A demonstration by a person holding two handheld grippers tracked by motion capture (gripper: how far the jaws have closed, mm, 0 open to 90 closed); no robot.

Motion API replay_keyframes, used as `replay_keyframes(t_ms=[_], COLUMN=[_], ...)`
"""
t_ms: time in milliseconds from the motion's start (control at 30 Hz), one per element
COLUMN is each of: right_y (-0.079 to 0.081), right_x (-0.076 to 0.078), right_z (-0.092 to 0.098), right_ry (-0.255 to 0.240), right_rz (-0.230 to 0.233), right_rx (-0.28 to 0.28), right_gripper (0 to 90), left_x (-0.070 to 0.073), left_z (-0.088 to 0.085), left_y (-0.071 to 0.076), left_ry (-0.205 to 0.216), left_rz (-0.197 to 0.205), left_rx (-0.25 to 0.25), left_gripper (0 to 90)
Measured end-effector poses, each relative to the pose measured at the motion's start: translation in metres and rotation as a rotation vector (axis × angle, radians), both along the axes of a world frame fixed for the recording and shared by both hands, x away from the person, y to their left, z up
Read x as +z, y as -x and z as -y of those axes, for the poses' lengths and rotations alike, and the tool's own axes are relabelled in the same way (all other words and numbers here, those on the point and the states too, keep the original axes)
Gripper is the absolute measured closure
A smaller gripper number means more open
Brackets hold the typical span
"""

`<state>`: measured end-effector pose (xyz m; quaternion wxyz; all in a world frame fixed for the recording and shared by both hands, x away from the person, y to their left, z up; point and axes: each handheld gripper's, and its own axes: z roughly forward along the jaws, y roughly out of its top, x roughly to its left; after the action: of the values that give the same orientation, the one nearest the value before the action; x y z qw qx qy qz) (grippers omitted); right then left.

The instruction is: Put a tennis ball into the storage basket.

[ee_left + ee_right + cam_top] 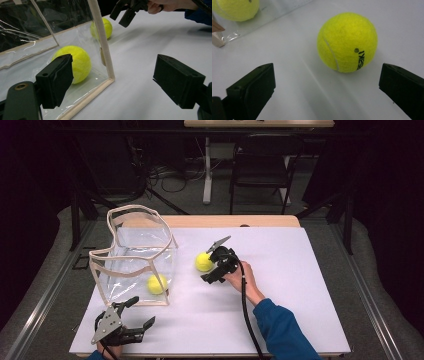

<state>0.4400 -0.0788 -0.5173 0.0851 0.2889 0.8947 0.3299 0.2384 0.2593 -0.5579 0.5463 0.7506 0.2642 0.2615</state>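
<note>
High view: fixed overhead, facing forward and down on the tabletop (300, 270). Gripper views: low, close, facing ahead of each hand-held gripper. Shared: loose tennis ball (347, 42), ahead of both.

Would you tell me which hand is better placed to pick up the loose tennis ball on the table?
The right. Its tongs stand open, aimed at the loose tennis ball just ahead. The left tongs sit near the clear bag, far from it.

Fuzzy felt tennis ball (347, 42); glossy clear-plastic bag (135, 262).
</note>
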Motion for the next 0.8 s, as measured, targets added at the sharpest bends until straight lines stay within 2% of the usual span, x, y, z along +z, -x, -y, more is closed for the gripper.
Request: replay_keyframes(t_ms=[300,433,700,800], right_y=[-0.006,-0.011,-0.02,-0.024], right_x=[-0.005,-0.007,-0.004,-0.004], right_z=[-0.005,-0.006,-0.008,-0.01], right_ry=[0.02,-0.003,-0.002,-0.01], right_rz=[-0.004,-0.025,-0.002,-0.013], right_rx=[0.007,0.003,-0.021,-0.019], right_gripper=[0.0,0.0,0.0,0.0], left_x=[0.0,0.0,0.0,0.0], left_z=[0.0,0.001,0.001,0.001], left_y=[0.0,-0.001,-0.001,-0.001], left_ry=[-0.004,-0.008,-0.001,-0.005], left_rz=[-0.001,0.0,0.0,-0.001], left_rx=[-0.005,-0.008,-0.009,-0.007], left_gripper=[15.9,15.8,15.9,15.8])
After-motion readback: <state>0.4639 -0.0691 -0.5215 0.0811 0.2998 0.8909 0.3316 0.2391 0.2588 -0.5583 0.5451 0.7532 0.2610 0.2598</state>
